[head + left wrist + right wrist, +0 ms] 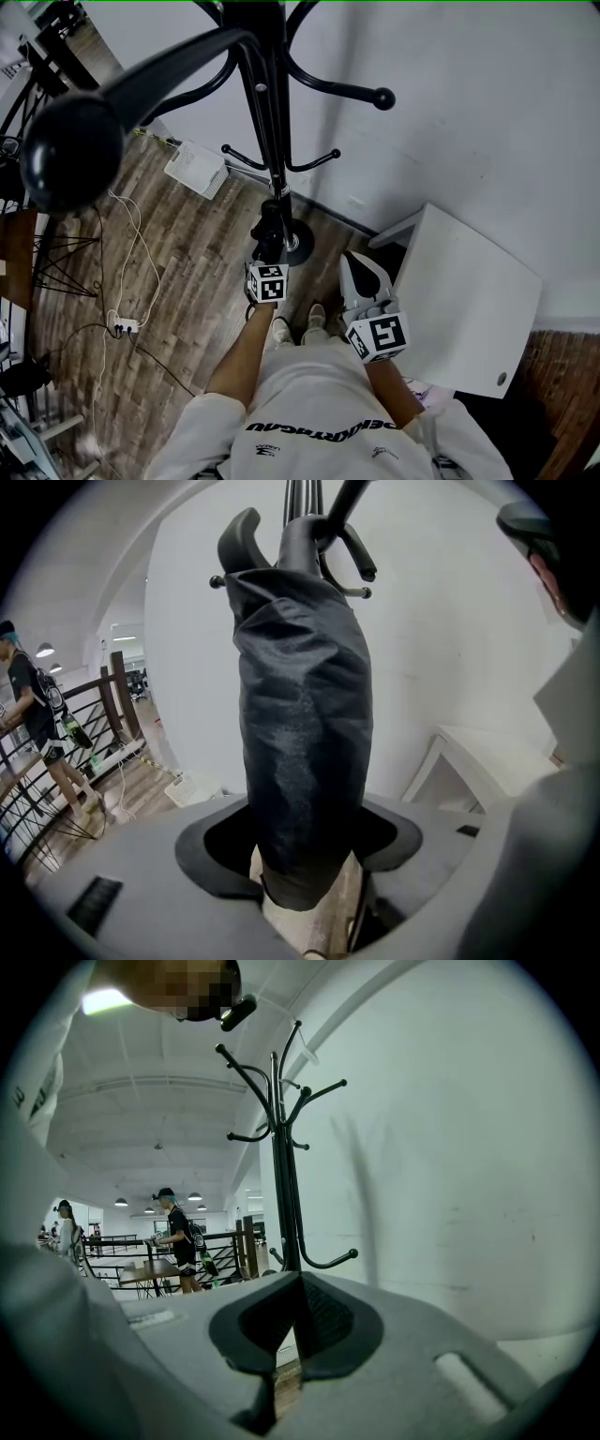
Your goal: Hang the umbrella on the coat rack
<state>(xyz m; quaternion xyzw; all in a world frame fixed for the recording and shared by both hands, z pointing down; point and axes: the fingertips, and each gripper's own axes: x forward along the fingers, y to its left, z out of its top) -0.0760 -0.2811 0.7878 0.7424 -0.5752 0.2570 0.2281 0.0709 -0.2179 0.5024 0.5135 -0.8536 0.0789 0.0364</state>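
Note:
The black coat rack [267,84] rises right in front of me, with curved hooks at several heights. In the left gripper view a folded black umbrella [300,714] in its sleeve hangs upright along the rack's pole [305,499], its curved handle [239,536] up by a low hook [361,569]. My left gripper [305,874] stands open, the umbrella's lower end between its jaws. The head view shows the left gripper [269,247] just under the umbrella [270,220]. My right gripper [356,264] is held beside it, shut and empty, facing the rack [281,1194].
A white table [469,309] stands against the wall at my right. The rack's round base [300,244] sits on the wood floor by my feet. A white box [197,169] and a power strip with cables [122,325] lie to the left. People stand by a railing [178,1232].

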